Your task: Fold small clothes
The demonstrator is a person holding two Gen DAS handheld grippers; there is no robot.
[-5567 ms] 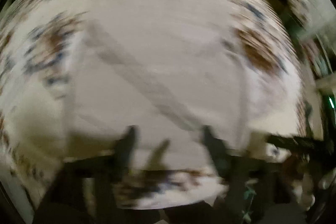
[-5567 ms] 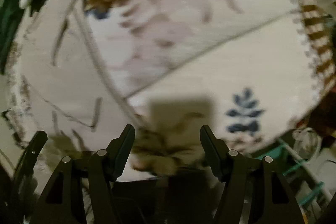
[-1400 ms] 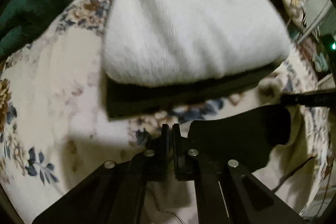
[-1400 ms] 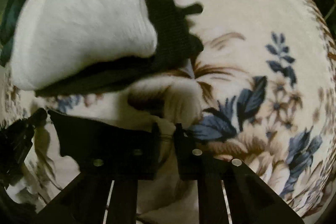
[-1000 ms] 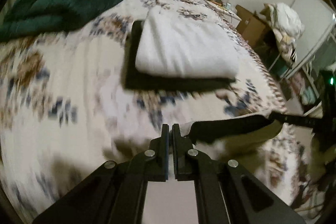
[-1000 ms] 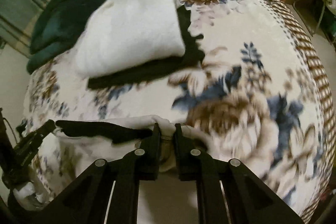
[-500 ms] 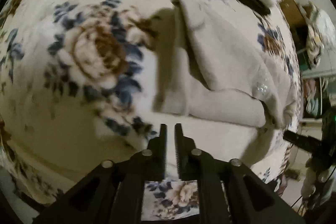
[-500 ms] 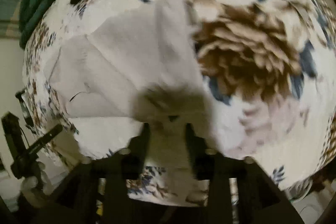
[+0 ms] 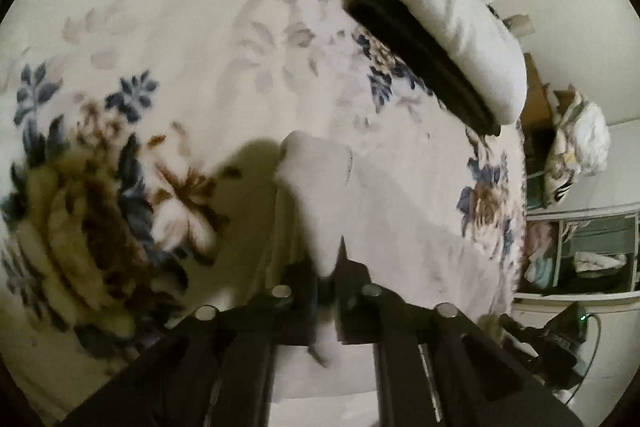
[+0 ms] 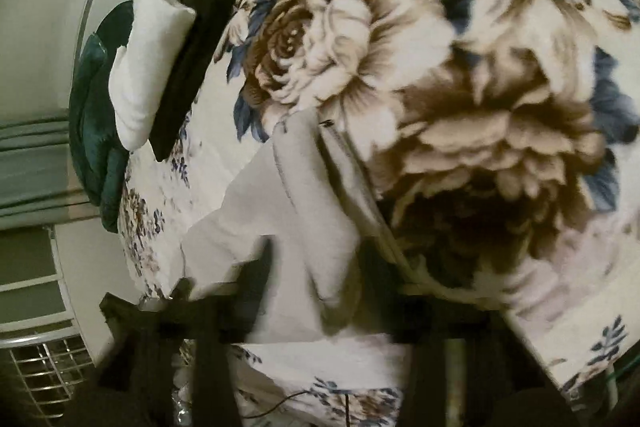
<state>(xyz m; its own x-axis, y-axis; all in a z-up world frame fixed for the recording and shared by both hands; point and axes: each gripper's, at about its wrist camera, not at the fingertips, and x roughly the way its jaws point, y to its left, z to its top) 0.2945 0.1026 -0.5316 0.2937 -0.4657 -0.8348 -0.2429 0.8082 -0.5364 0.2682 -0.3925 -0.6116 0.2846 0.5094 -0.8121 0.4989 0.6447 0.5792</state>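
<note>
A pale grey-beige garment point(image 9: 392, 211) lies spread on the floral bedspread point(image 9: 160, 39). My left gripper point(image 9: 326, 279) is nearly shut, with a fold of the garment's near edge pinched between its fingers. In the right wrist view the same garment point(image 10: 288, 211) lies folded over in front of my right gripper point(image 10: 316, 267). Its fingers point(image 10: 256, 275) stand well apart and blurred, over the cloth but not closed on it.
A stack of a folded white garment point(image 9: 464, 27) on a folded black one point(image 9: 416, 43) lies at the far side of the bed; it also shows in the right wrist view point(image 10: 148, 67). A dark green blanket point(image 10: 96, 123) lies behind it. Shelving point(image 9: 580, 251) stands beside the bed.
My right gripper has opened and let go of the garment. The left gripper stays pinched on the garment's edge and has swung round. The garment now lies laid out on the bed.
</note>
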